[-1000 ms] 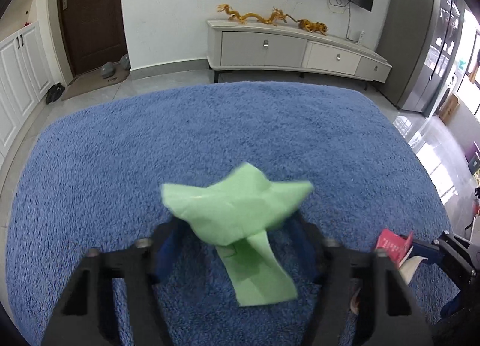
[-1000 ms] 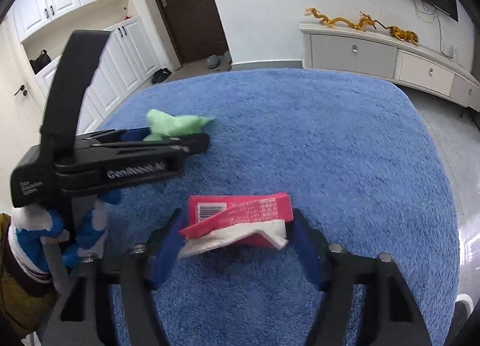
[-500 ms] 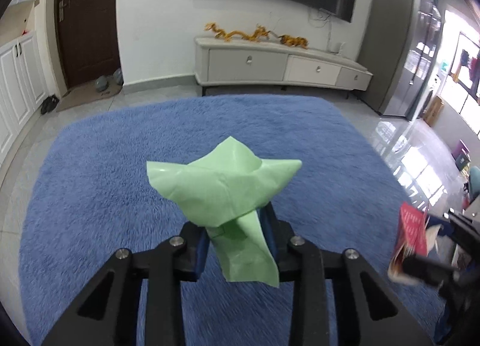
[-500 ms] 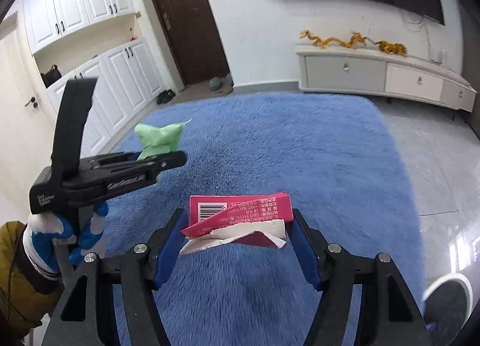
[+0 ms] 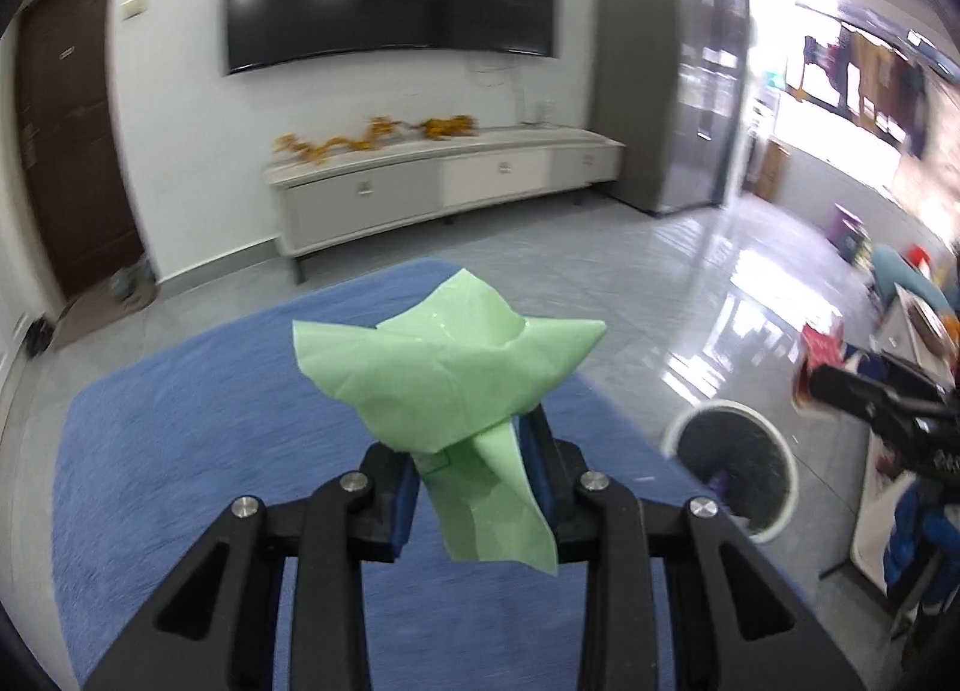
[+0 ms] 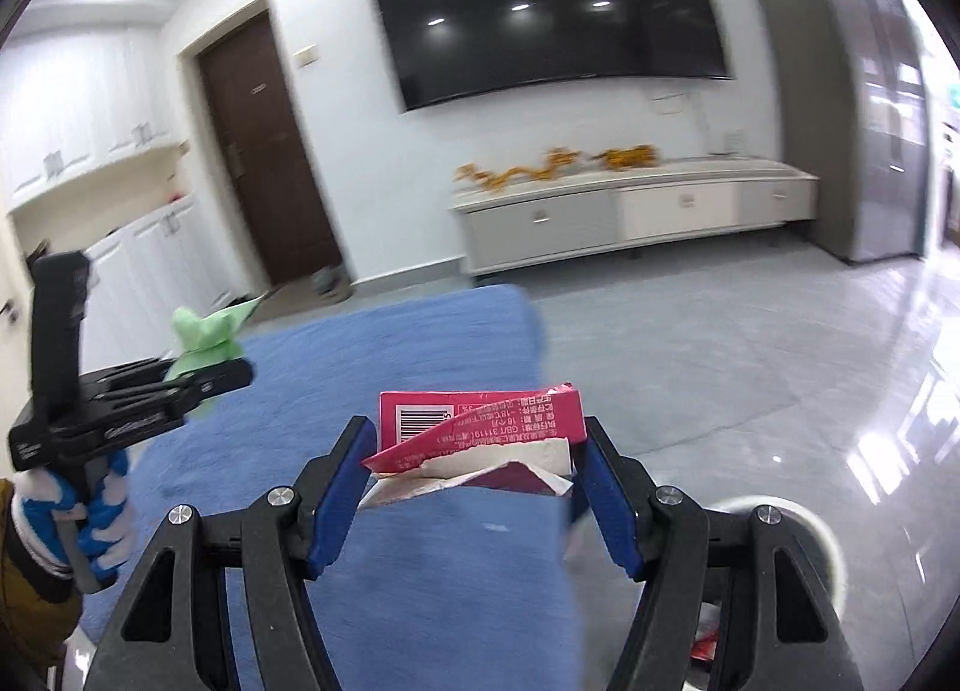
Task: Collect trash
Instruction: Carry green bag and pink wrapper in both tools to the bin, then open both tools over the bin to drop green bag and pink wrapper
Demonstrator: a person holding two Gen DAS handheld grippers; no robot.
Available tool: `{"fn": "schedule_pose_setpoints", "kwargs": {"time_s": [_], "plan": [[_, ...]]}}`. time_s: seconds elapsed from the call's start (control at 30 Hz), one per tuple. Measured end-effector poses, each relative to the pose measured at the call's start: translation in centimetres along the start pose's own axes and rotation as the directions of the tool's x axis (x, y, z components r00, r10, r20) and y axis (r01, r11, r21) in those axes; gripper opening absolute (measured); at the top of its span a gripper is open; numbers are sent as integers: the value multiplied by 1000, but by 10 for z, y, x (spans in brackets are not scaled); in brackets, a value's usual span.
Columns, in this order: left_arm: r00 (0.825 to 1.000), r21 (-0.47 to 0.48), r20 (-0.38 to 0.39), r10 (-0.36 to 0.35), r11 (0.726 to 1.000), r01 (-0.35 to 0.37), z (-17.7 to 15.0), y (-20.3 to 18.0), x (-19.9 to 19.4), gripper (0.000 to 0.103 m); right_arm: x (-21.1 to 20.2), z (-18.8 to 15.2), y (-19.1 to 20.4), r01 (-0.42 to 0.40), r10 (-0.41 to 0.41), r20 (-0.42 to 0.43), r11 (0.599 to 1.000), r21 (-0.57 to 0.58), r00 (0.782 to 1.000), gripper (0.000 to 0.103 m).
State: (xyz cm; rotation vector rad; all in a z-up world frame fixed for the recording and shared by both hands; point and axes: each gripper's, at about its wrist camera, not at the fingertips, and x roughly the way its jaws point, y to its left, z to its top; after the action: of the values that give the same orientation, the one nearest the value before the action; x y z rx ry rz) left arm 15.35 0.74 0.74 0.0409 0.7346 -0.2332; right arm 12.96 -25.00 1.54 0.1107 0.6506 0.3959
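Left tongs (image 5: 474, 487) pinch crumpled green paper (image 5: 447, 376); right tongs (image 6: 474, 472) clamp a torn pink carton (image 6: 480, 427). Both pieces are lifted off the blue rug (image 5: 198, 451). Left: dropping them, probably into the white-rimmed bin (image 5: 729, 466) beside the rug.

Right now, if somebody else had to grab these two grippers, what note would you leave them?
Left gripper: shut on the crumpled green paper, lifted over the blue shaggy rug.
Right gripper: shut on the torn pink cardboard packet, also in the air.
Round white-rimmed bin: on the grey floor beside the rug, some trash already inside.
Done: both pieces picked up.
Left: drop each into the bin.
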Motion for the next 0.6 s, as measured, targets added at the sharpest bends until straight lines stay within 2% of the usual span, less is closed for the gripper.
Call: {"fn": "schedule_pose_setpoints", "kwargs": {"time_s": [0.2, 0.33, 0.47, 0.6], "plan": [[987, 95, -74, -144, 984, 150, 14, -103, 47, 30, -12, -18, -81, 149, -149, -14, 984, 100, 989, 66], [958, 109, -155, -240, 960, 258, 14, -160, 84, 30, -5, -34, -125, 219, -211, -66, 964, 153, 975, 66], [926, 116, -234, -296, 937, 329, 15, -209, 124, 30, 12, -55, -165, 262, -237, -134, 942, 210, 962, 67], [893, 97, -288, -346, 917, 387, 15, -237, 152, 31, 27, -74, -190, 299, -257, -189, 923, 242, 948, 67]]}}
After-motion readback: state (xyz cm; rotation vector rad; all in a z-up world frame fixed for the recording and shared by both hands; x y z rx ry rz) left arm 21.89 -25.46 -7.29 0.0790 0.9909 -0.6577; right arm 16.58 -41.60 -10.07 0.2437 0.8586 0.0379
